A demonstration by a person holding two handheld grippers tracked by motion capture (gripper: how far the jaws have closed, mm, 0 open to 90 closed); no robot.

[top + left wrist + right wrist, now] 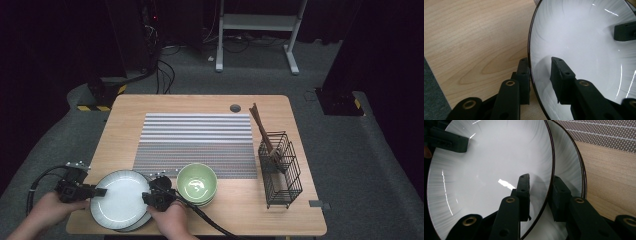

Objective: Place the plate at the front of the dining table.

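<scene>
While we hold the top plate (120,197) by its two opposite edges, it sits on a second plate (570,167) lying beneath it at the near left part of the table (210,102), and we take that top plate as our landmark. Our left gripper (97,192) comes in at the plate's left edge, and in the left gripper view (539,75) the dark rim runs between the two black jaws, one under the plate against the wood and one over its white face, narrowed around the rim; whether the pads truly press on it we cannot tell. Our right gripper (150,196) meets the plate's right edge, and in the right gripper view (539,191) the rim again passes between the jaws, one on the white face and one behind it, above the lower plate; here too the grip looks close, yet firm contact is unclear. Just right of the plate stands a green bowl (197,184), set on another of its kind. Beyond the plate, farther from us, lies a striped mat (197,142). Well to the right of the plate stands a black wire basket (281,170) holding chopsticks (262,130)
</scene>
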